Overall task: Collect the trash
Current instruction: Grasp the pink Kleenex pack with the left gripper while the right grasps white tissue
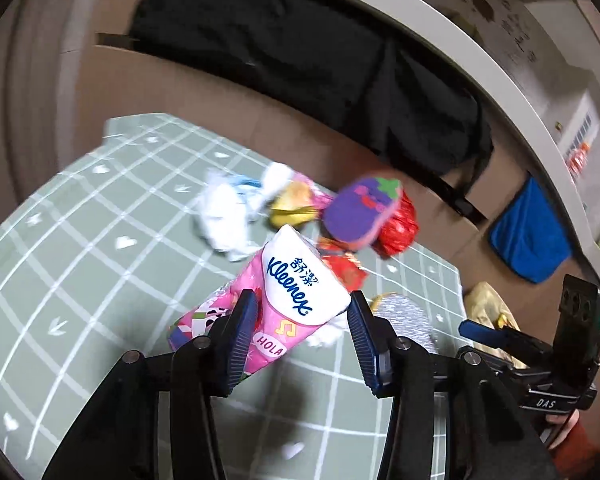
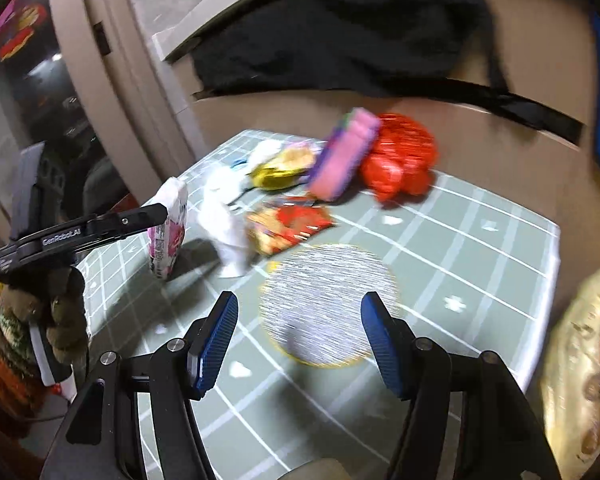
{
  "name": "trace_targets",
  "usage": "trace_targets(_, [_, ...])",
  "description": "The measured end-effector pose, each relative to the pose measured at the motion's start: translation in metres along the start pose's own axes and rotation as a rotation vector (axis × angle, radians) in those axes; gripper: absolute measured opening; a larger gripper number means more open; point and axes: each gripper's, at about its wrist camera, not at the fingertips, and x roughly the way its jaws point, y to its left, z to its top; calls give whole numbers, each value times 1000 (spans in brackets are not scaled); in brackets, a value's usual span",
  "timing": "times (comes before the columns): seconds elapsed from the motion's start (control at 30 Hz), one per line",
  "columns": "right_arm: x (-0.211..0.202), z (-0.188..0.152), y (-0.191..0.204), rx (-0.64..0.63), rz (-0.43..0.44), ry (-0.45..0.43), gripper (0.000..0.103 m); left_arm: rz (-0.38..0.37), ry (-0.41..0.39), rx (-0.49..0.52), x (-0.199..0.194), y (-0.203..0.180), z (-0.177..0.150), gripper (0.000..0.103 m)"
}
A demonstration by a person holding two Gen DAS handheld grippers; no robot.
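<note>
My left gripper [image 1: 302, 314] is shut on a pink and white Kleenex tissue pack [image 1: 288, 292] and holds it above the green checked table [image 1: 80, 248]; the pack also shows in the right wrist view [image 2: 168, 228]. My right gripper [image 2: 300, 332] is open and empty above a silver round lid [image 2: 324, 304]. Behind lie a white crumpled tissue [image 2: 226, 216], a red snack wrapper [image 2: 294, 224], a yellow wrapper [image 2: 282, 166], a purple and pink box [image 2: 344, 152] and a red crumpled foil bag [image 2: 400, 160].
A black bag [image 2: 340, 28] hangs on the cardboard-coloured wall behind the table. A blue cloth [image 1: 528, 232] hangs at the right. A yellowish plastic bag [image 2: 584, 360] sits beside the table's right edge.
</note>
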Motion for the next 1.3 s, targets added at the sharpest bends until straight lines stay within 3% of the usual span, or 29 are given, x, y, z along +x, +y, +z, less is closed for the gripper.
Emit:
trace_targets(0.1, [16, 7, 21, -42, 26, 24, 61, -22, -25, -72, -13, 22, -3, 49])
trace_targets(0.23, [37, 22, 46, -94, 41, 36, 61, 64, -104, -108, -35, 44, -5, 49])
trace_targets(0.33, [58, 34, 60, -127, 71, 60, 61, 70, -121, -153, -44, 61, -5, 49])
trace_targets(0.53, [115, 43, 89, -201, 72, 126, 61, 119, -118, -121, -49, 71, -11, 51])
trace_targets(0.6, [132, 40, 91, -194, 83, 168, 57, 125, -107, -105, -48, 72, -12, 52])
trace_targets(0.67, [145, 38, 92, -193, 91, 206, 35, 123, -89, -86, -45, 69, -12, 55])
trace_targets(0.7, [145, 37, 92, -199, 79, 202, 24, 118, -81, -76, -44, 66, -12, 56])
trace_targets(0.77, [136, 37, 90, -203, 88, 193, 14, 88, -66, -41, -44, 61, -11, 63])
trace_targets(0.93, [98, 38, 68, -127, 92, 131, 14, -28, -15, 92, -47, 45, -9, 78])
trace_targets(1.0, [80, 36, 53, -80, 91, 119, 14, -3, 34, 206, -41, 39, -7, 79])
trace_targets(1.13, [50, 25, 28, -37, 57, 99, 14, 126, 118, 464, -24, 43, -1, 79])
trace_targets(1.2, [38, 18, 19, -21, 34, 94, 14, 109, 198, 465, -12, 56, 5, 79])
trace_targets(1.3, [22, 1, 6, 15, 4, 90, 14, 72, 273, 340, 5, 87, 18, 79])
